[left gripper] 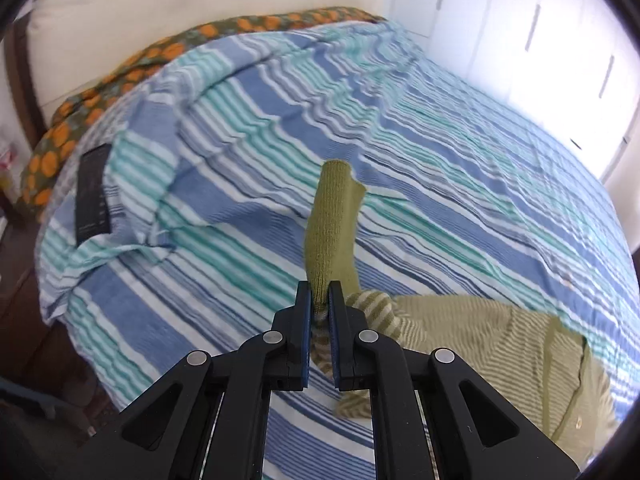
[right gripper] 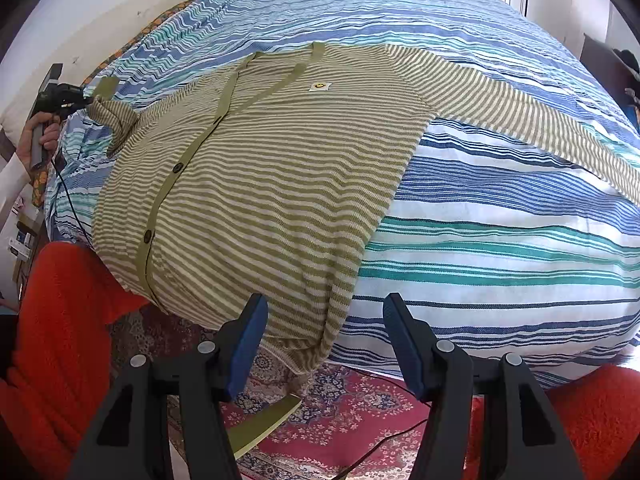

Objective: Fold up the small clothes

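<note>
A green-and-cream striped cardigan (right gripper: 260,168) lies flat, front up, on the striped bedspread (right gripper: 480,200), buttons down its green placket. One sleeve (right gripper: 540,120) stretches out to the right. My left gripper (left gripper: 319,296) is shut on the other sleeve just behind its plain green cuff (left gripper: 332,216), which sticks up past the fingertips above the bed. In the right wrist view that left gripper (right gripper: 86,100) shows at the far left, held by a hand (right gripper: 40,140). My right gripper (right gripper: 324,320) hangs open over the cardigan's hem corner at the bed's near edge, touching nothing.
A black flat rectangle (left gripper: 92,196) lies on the rumpled bedspread to the left. An orange-patterned cloth (left gripper: 52,152) lines the cream headboard (left gripper: 160,0). White cupboard doors (left gripper: 520,20) stand beyond the bed. A red patterned rug (right gripper: 340,400) and red-clad legs (right gripper: 60,320) are below the near edge.
</note>
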`<act>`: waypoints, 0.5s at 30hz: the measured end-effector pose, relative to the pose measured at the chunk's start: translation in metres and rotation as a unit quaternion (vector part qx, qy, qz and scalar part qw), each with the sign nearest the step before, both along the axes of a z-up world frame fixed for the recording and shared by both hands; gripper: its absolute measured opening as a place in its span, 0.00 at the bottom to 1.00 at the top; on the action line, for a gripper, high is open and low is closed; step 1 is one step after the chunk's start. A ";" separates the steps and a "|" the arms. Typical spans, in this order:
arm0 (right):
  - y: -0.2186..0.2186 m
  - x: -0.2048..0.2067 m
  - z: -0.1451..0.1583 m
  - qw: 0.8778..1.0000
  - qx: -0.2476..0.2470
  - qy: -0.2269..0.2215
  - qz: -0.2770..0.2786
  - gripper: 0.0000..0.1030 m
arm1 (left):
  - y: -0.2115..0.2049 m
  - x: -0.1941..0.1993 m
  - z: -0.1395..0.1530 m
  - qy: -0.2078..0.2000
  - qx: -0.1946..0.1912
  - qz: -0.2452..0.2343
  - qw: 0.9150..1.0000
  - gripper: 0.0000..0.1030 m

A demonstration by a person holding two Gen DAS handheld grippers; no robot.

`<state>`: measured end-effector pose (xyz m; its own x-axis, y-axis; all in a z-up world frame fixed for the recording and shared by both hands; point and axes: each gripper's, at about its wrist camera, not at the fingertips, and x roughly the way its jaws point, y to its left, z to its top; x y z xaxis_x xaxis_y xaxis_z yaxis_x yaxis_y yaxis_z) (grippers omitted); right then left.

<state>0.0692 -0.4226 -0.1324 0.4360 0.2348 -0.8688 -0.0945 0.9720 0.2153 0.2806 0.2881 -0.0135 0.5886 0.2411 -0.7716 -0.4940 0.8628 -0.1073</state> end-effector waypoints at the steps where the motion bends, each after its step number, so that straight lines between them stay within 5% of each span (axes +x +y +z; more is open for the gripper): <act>1: 0.000 0.000 0.000 1.000 -0.001 -0.001 0.001 0.58 | 0.027 -0.010 -0.005 0.002 -0.004 0.044 0.999 0.06; 5: 0.005 0.000 -0.001 1.000 -0.005 0.003 0.009 0.58 | 0.104 -0.042 -0.051 0.050 -0.016 0.178 0.983 0.07; 7: 0.009 0.001 -0.002 1.000 -0.010 0.005 0.015 0.58 | 0.128 -0.051 -0.077 0.083 -0.045 0.201 0.975 0.17; 9: 0.014 0.000 -0.002 1.000 -0.015 0.006 0.021 0.58 | 0.143 -0.066 -0.098 0.106 -0.074 0.234 0.964 0.40; 12: 0.019 0.000 -0.001 0.999 -0.025 0.004 0.028 0.58 | 0.157 -0.104 -0.113 0.048 -0.149 0.260 0.953 0.67; 15: 0.024 0.002 -0.002 0.999 -0.033 0.008 0.033 0.58 | 0.161 -0.128 -0.128 0.019 -0.198 0.249 0.948 0.67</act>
<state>0.0707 -0.3985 -0.1348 0.4080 0.2045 -0.8898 -0.1558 0.9759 0.1528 0.1525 0.4491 -0.1413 0.4474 0.1691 -0.8782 -0.8396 0.4177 -0.3473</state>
